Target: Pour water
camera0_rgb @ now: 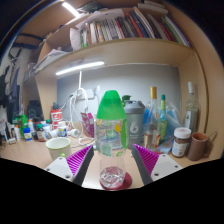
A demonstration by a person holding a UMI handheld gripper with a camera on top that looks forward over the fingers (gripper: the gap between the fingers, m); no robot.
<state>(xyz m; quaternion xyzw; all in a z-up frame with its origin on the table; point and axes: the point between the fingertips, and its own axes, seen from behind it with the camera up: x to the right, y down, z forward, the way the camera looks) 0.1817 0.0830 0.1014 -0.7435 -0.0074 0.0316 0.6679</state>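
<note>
Between pads: glass [113, 179]; claw [112, 172] open.

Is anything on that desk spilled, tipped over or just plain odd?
Nothing stands out. The green-capped bottle stands upright just beyond the open gripper, and the small glass sits upright between its fingers, untouched. The desk is crowded, but I see no spill.

bottle [110, 122]: showing clear glossy plastic under a green cap
glass [113, 179]: looking transparent, shiny
desk [30, 152]: appearing smooth pale wood
pads [80, 160]: looking ridged purple
</note>
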